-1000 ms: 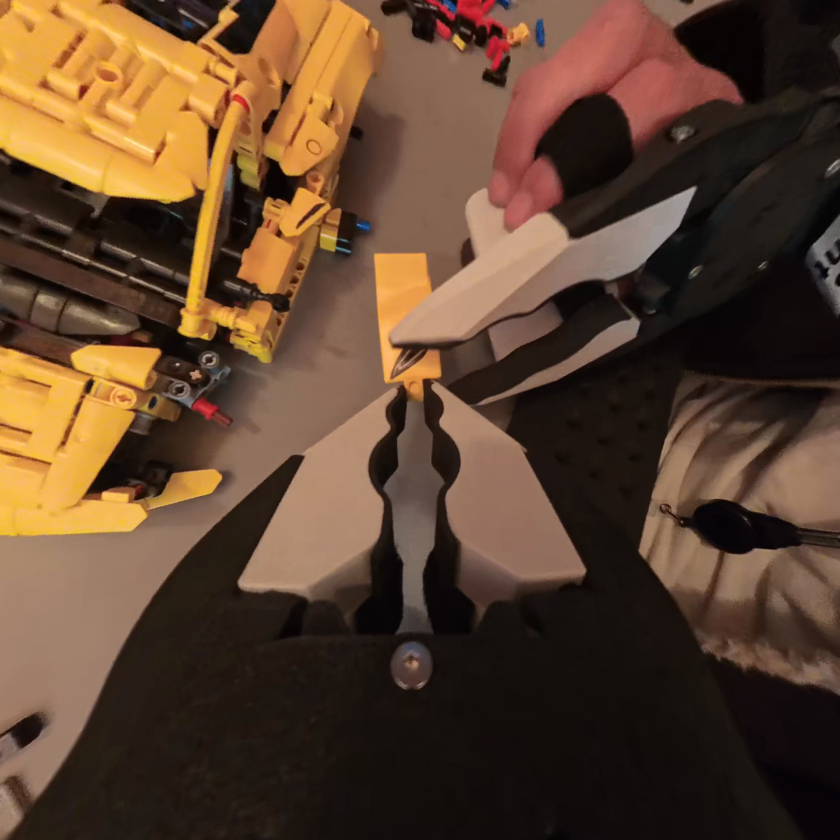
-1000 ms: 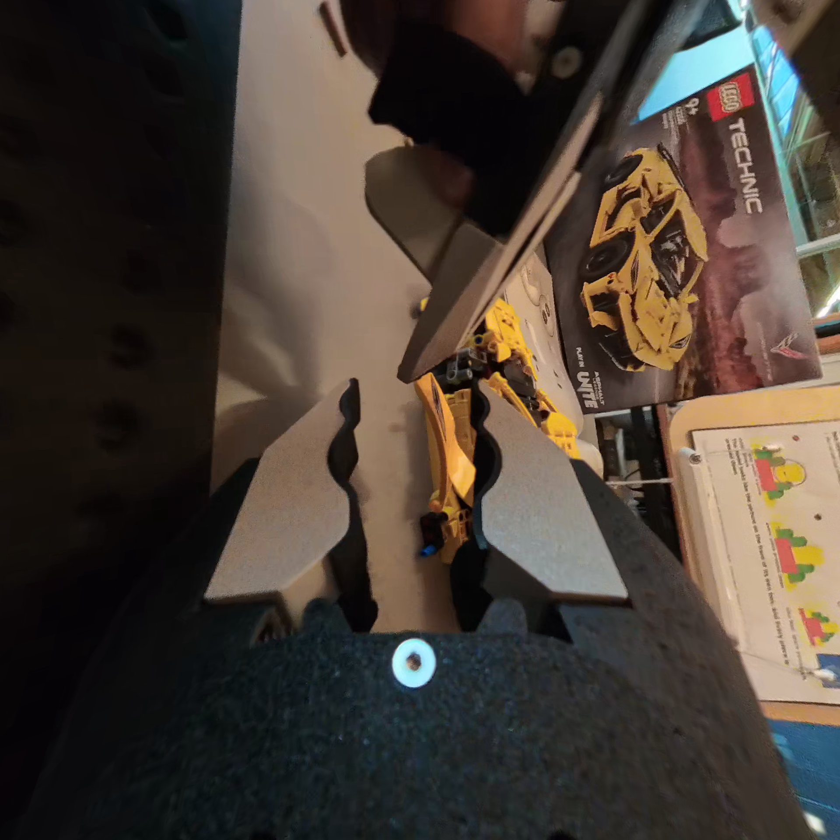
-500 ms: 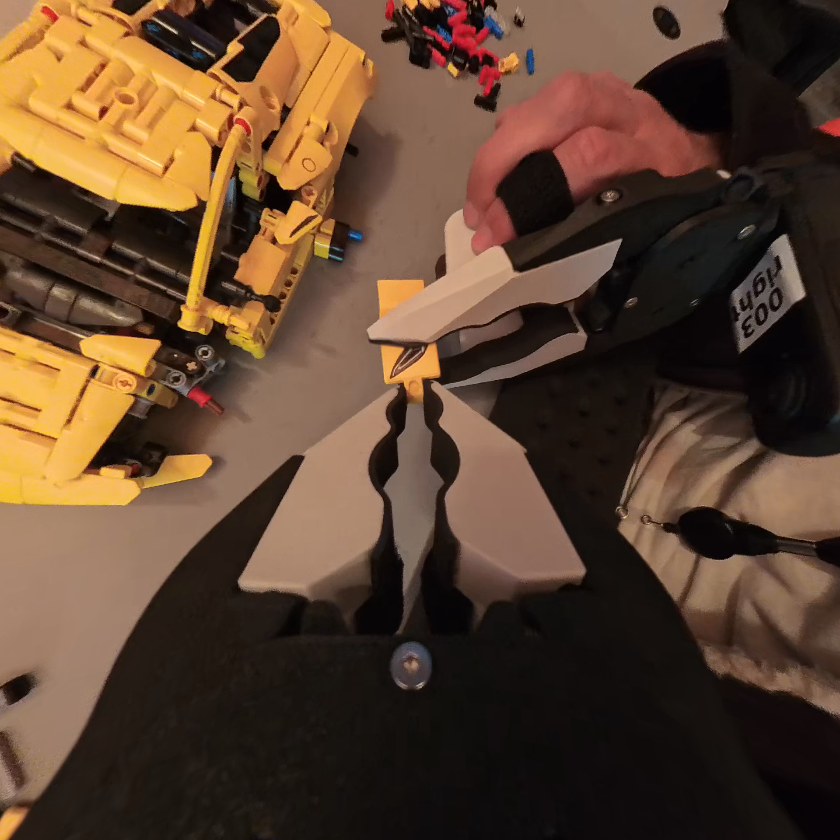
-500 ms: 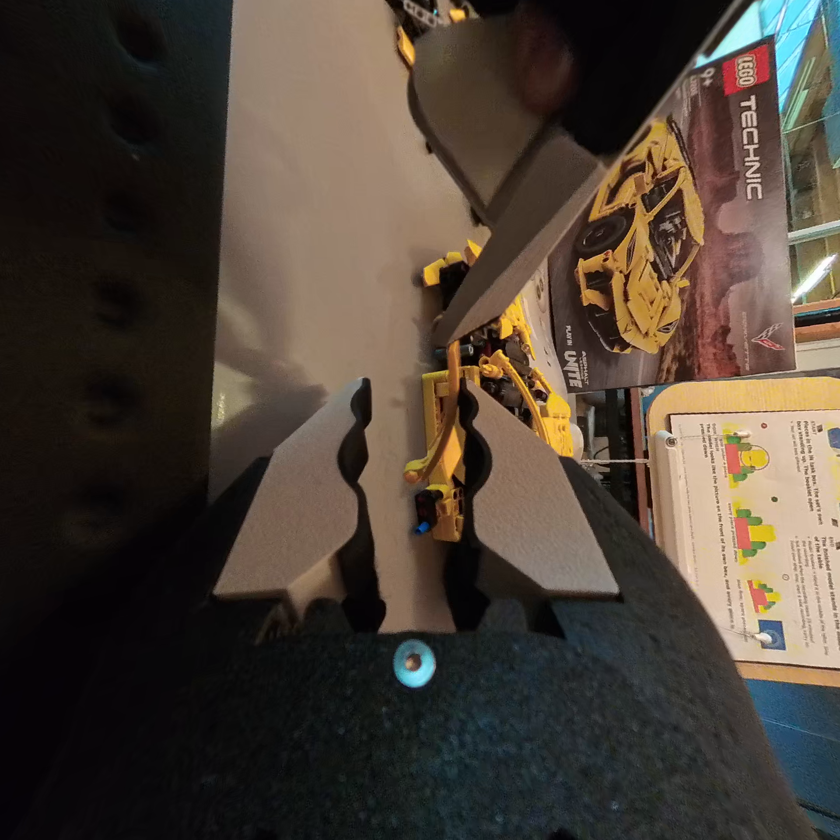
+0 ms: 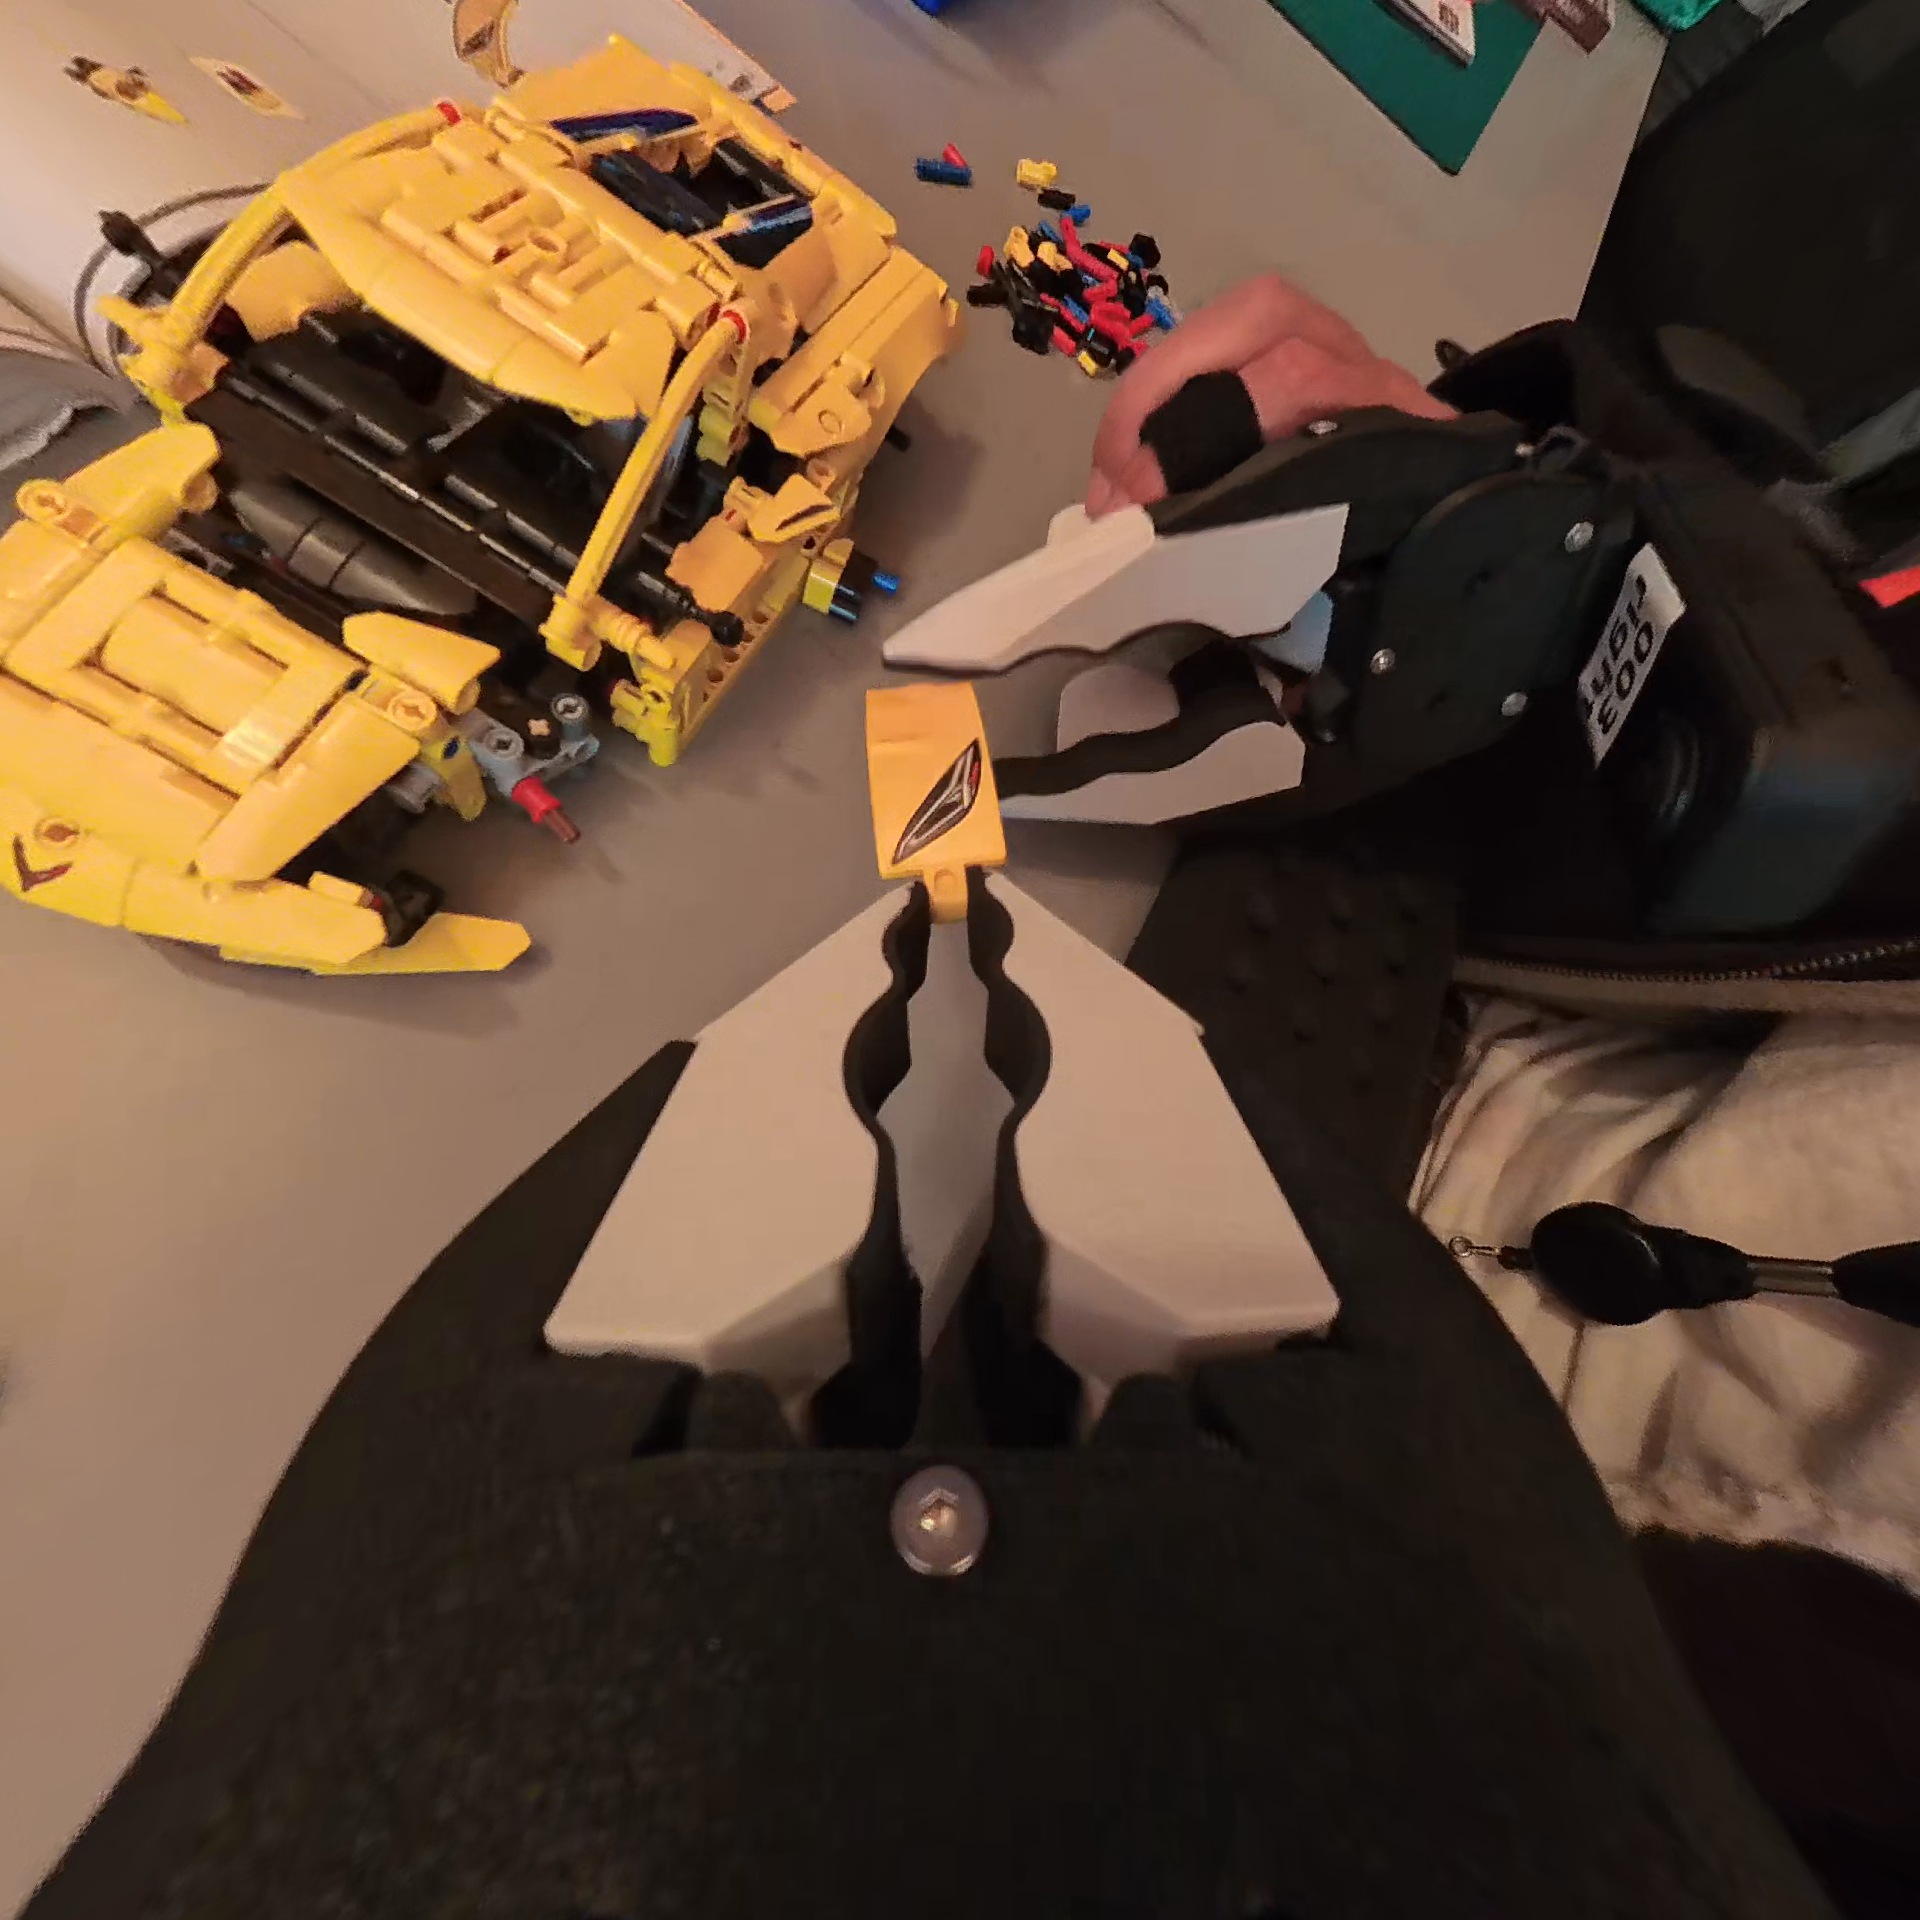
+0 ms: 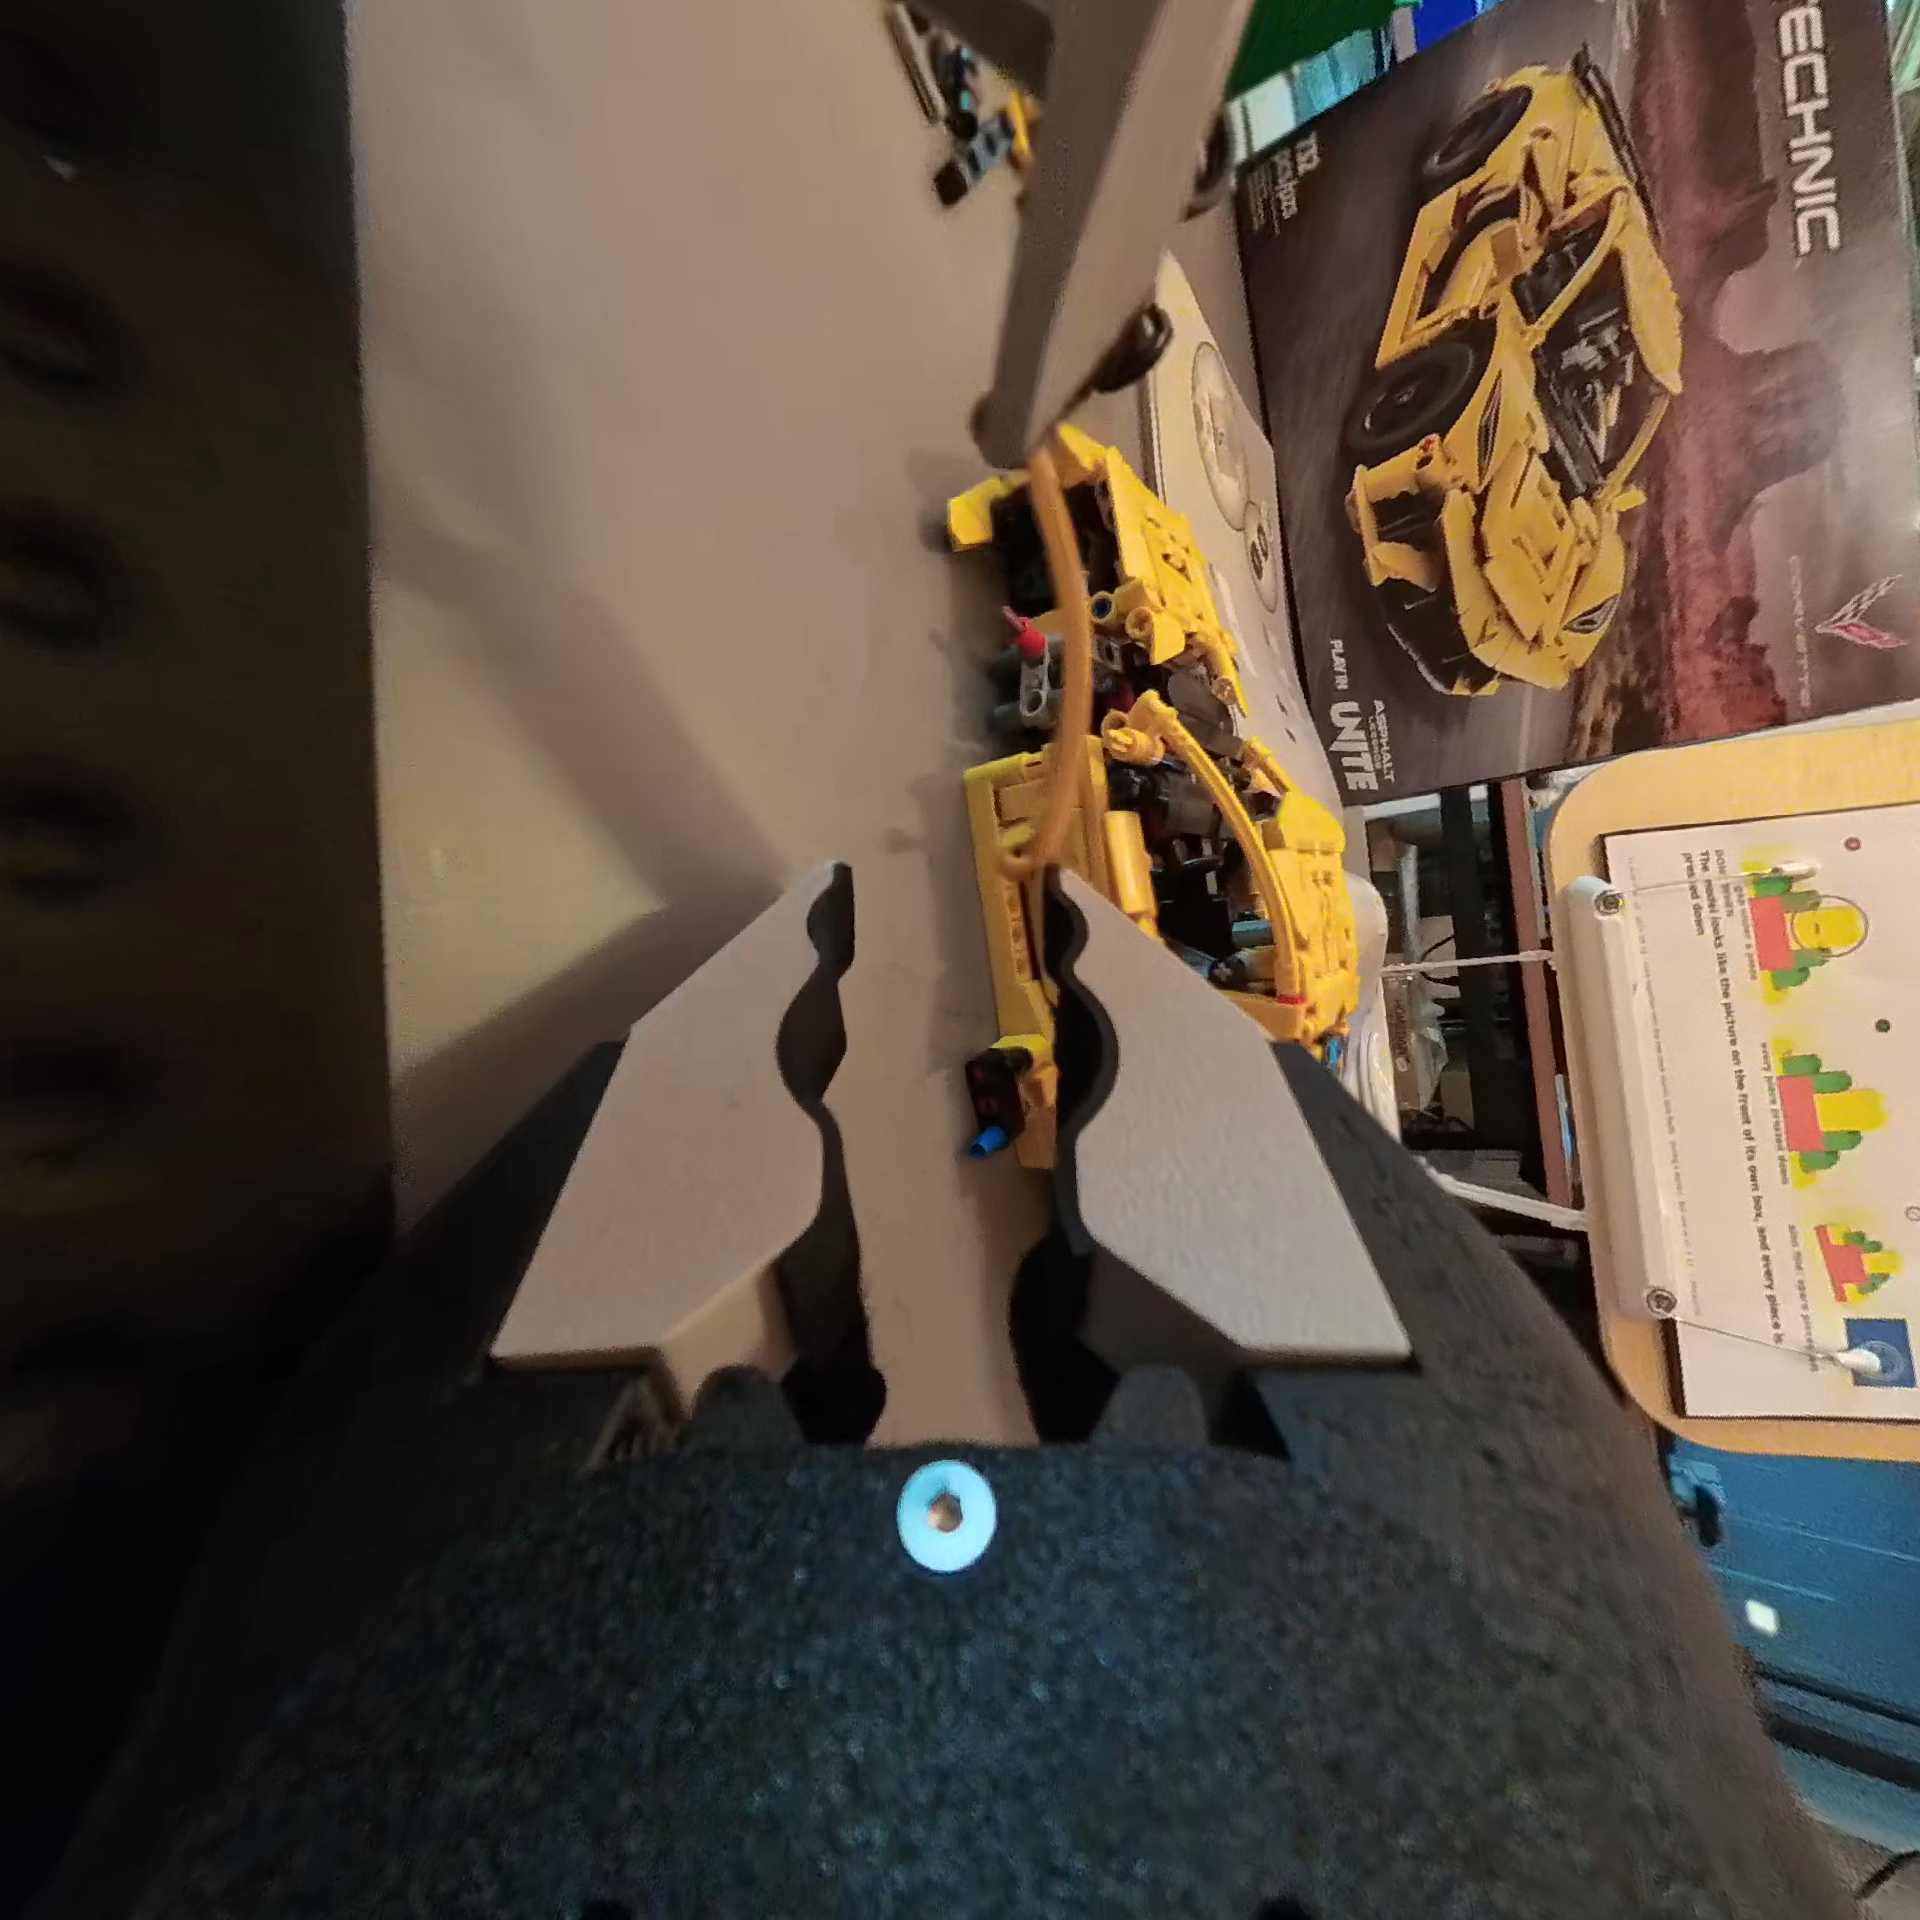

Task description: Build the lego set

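My left gripper is shut on the small tab of a yellow panel with a black sticker and holds it above the grey table. My right gripper is open and empty, its fingers just right of the panel; one finger reaches over the panel's top edge, and I cannot tell if they touch. The partly built yellow car lies to the left. In the right wrist view my right gripper is open, the car lies ahead, and the panel shows edge-on under a left finger.
A pile of small red, blue and black pins lies behind the right hand. A green mat is at the far right. The set's box and an instruction card stand beyond the car. Loose parts lie farther off. One gripper's finger ends stand about 7 cm off the other's.
My right gripper has drawn back to the right off the panel, baring its sticker. My left gripper has pulled back and up with the panel, so more of the car shows.
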Tool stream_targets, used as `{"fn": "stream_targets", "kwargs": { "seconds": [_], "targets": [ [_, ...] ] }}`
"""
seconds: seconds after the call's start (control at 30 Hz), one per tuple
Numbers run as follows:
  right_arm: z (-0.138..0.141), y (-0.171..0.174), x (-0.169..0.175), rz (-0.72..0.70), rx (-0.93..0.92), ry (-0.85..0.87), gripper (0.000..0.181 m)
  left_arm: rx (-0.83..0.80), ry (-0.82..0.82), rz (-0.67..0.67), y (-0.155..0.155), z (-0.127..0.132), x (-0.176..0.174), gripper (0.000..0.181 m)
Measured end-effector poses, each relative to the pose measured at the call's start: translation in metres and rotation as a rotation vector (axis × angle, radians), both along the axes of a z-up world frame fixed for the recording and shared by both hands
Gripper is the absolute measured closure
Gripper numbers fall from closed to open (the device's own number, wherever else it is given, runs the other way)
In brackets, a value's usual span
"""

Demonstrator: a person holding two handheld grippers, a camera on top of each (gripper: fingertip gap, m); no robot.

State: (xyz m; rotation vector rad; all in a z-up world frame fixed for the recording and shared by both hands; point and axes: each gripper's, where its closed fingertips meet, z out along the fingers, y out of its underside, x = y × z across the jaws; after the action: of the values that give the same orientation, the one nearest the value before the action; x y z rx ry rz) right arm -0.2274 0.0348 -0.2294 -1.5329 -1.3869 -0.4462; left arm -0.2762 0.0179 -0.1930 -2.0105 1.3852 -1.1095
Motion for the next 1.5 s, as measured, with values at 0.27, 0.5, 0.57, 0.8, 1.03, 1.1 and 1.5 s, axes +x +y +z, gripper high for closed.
{"fn": "stream_targets", "kwargs": {
  "seconds": [0.27,0.5,0.57,0.8,1.03,1.1,1.5],
  "targets": [
    [0.02,-0.006,-0.031,0.06,0.013,0.111,0.138,0.044,0.025,-0.026,-0.004,-0.013,0.008,0.175],
    [0.039,-0.002,-0.004,-0.003,-0.094,0.42,0.123,0.414,-0.013,-0.133,0.004,0.006,0.004,0.174],
    [0.059,-0.009,-0.002,0.032,-0.3,0.756,0.118,0.528,-0.111,-0.184,0.002,0.022,0.001,0.174],
    [0.091,-0.024,-0.014,0.213,-0.917,1.42,0.14,0.702,-0.167,-0.295,0.0,0.036,-0.002,0.174],
    [0.089,-0.027,-0.013,0.251,-0.996,1.442,0.132,0.656,-0.23,-0.367,-0.014,0.041,0.002,0.174],
    [0.089,-0.038,-0.024,0.319,-1.074,1.414,0.137,0.633,-0.262,-0.389,-0.02,0.043,0.005,0.174],
    [0.106,-0.038,-0.005,0.382,-1.129,1.563,0.177,-0.014,-0.501,-0.186,-0.013,0.054,0.02,0.13]
  ]
}}
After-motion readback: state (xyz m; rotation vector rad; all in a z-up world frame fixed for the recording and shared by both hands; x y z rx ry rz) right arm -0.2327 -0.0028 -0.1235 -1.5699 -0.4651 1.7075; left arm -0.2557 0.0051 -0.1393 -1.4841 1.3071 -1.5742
